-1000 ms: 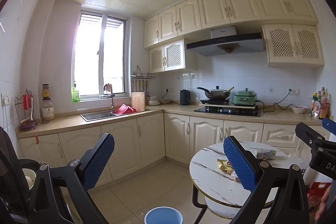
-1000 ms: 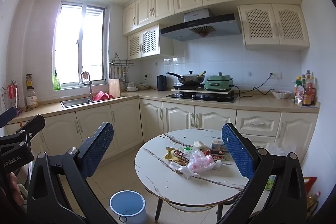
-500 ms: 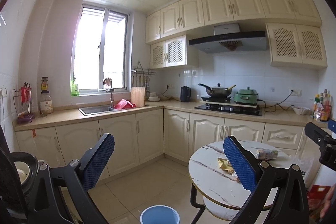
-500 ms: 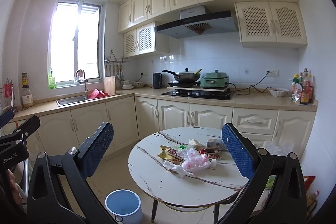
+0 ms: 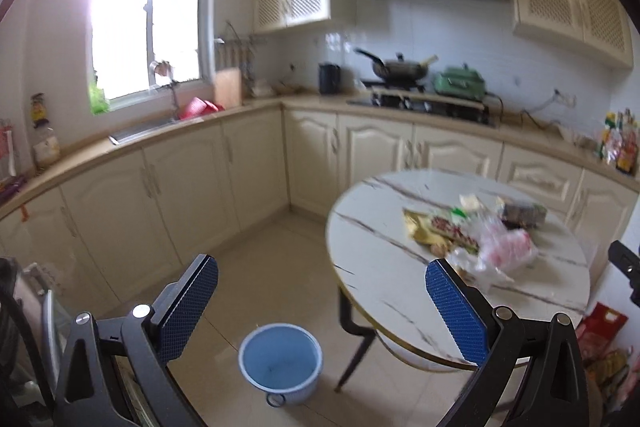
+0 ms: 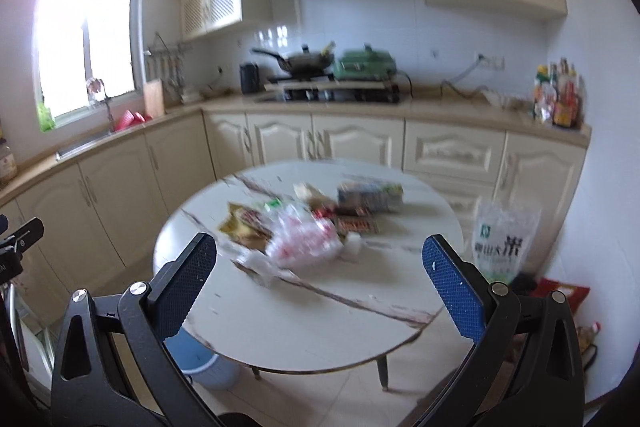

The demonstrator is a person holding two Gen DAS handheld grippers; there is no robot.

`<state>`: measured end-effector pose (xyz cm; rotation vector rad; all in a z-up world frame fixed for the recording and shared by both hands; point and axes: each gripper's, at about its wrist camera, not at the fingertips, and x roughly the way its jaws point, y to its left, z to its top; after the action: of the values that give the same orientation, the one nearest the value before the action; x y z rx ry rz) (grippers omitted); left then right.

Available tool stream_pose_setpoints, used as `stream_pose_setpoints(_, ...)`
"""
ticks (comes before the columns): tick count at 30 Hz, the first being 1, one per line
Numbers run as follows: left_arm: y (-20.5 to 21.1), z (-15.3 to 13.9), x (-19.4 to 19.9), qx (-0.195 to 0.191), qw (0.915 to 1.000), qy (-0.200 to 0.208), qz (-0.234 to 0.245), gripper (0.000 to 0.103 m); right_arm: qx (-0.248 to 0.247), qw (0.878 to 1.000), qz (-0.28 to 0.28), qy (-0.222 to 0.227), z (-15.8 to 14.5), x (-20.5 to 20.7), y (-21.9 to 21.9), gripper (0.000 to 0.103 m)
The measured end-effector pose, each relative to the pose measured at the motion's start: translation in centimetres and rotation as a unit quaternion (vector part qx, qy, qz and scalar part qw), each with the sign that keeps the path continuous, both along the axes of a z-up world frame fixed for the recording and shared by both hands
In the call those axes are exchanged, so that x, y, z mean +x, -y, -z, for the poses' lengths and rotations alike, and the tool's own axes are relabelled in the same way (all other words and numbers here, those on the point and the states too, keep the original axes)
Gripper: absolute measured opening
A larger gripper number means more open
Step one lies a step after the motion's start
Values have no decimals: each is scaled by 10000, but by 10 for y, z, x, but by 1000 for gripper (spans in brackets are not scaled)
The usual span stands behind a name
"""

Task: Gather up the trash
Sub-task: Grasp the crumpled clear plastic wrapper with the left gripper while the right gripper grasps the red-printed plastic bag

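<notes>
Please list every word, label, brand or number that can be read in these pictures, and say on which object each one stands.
"米": large dark character on the white bag standing on the floor right of the table; the smaller print and green logo beside it are too blurred to read.
Wrappers on the table: print blurred, unreadable.
Bottles on the counter: labels too small and blurred.
Jar by the sink: label unreadable.

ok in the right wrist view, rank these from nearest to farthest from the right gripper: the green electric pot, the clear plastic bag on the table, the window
1. Clear plastic bag: nearest, on the round table just ahead of the right gripper, between its open fingers.
2. Green electric pot: farther, on the back counter beside the wok.
3. Window: farthest, at the far left above the sink.
</notes>
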<state>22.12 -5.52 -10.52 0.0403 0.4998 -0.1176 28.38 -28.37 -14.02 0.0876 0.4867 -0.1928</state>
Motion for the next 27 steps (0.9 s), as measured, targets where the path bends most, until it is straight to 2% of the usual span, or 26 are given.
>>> stream_pose_setpoints(4, 44, 14, 49, 92, 9973, -468, 561, 102, 170, 9987, 173, -445, 37, 25, 36, 103)
stream_pose_setpoints(9, 103, 30, 100, 201, 9883, -921, 1200, 102, 300, 9961, 286, -784, 68, 52, 67, 103)
stream_pose_setpoints(12, 117, 39, 120, 240, 9852, -1070, 1316, 102, 346, 9945, 308, -941, 81, 67, 80, 103)
stream_pose_setpoints(16, 128, 44, 154, 62, 9830, -1279, 1314, 102, 434, 9929, 230, -1079, 96, 84, 94, 103)
stream_pose_setpoints(19, 135, 49, 182, 64, 9842, -1263, 1236, 97, 437, 9917, 111, -1201, 105, 97, 96, 103)
stream_pose_setpoints(20, 134, 50, 190, 91, 9848, -1254, 1199, 93, 448, 9916, 70, -1209, 107, 100, 95, 103)
stream_pose_setpoints(22, 146, 60, 208, 134, 9830, -1359, 1224, 69, 494, 9911, -10, -1236, 110, 107, 93, 103)
stream_pose_setpoints(25, 152, 70, 222, -88, 9788, -1519, 1369, 42, 528, 9906, -149, -1255, 113, 116, 89, 103)
stream_pose_setpoints(27, 144, 69, 224, -176, 9777, -1493, 1466, 36, 514, 9904, -209, -1264, 114, 123, 85, 103)
